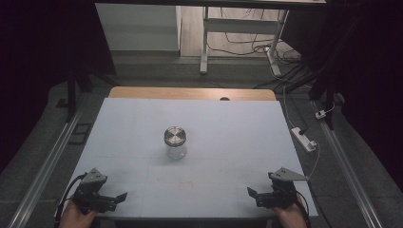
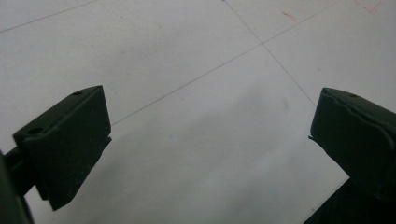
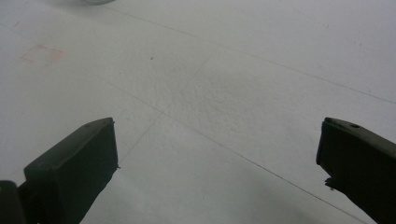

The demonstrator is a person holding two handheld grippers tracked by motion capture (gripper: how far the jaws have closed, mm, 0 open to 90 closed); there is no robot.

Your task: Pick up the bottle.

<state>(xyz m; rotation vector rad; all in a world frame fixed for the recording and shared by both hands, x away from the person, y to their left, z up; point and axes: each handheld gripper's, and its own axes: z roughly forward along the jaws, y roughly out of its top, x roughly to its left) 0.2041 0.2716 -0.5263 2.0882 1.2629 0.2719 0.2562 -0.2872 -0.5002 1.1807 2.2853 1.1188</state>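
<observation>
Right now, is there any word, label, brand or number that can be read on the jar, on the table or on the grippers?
None can be read.
Clear glass jar with a round metal lid: no label visible; the lid shows only rings.
White table surface: thin lines and a faint red mark, no letters.
White power strip: too small to read.

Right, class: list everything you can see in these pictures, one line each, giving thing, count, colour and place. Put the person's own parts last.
glass jar: 1, clear with a silver metal lid, standing upright mid-table
table: 1, white top with thin pencil lines, wooden edge at the far side
power strip: 1, white, at the table's right edge
desk frame: 1, white legs, on the floor beyond the table
floor cables: several, dark, far right floor
left gripper: 1, black, near-left corner, jaws open, holding nothing
right gripper: 1, black, near-right corner, jaws open, holding nothing
</observation>
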